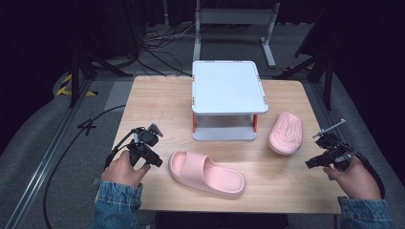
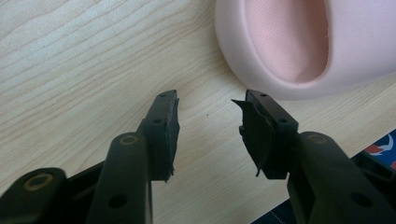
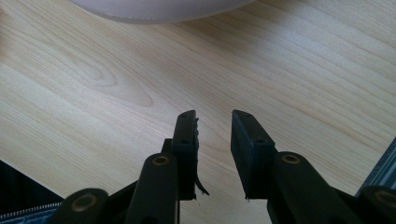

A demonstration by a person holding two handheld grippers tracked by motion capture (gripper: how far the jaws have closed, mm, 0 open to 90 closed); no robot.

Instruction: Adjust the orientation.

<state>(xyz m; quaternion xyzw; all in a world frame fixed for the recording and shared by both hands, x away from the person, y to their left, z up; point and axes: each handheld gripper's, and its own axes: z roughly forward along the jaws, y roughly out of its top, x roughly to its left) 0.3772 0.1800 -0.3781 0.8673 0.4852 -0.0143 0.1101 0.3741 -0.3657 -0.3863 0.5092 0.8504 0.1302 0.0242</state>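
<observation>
A person stands at the near edge of a light wooden table (image 1: 143,100), denim sleeves (image 1: 117,205) coming in from below, a two-jaw gripper in each hand. The left gripper (image 1: 154,161) is held low near the table's left edge, toward the near-left corner; in the left gripper view its black jaws stand well apart with bare wood between them and nothing gripped. Just ahead of them lies a pink slide sandal (image 1: 206,172), upright on its sole, set near the near edge around the middle of the table, its open heel end turned toward that gripper. In the left gripper view the rounded heel of this sandal (image 2: 299,46) sits close past the jaw tips, apart from them.

The right gripper (image 1: 313,163) hovers at the right edge of the table, its jaws parted by a narrower gap, empty, over plain wood grain. A second pink sandal (image 1: 285,132) lies sole-up, ridged tread showing, toward the right edge. A white two-tier rack (image 1: 228,90) with orange posts stands at the middle of the far edge, the overturned sandal just beside its near-right corner
</observation>
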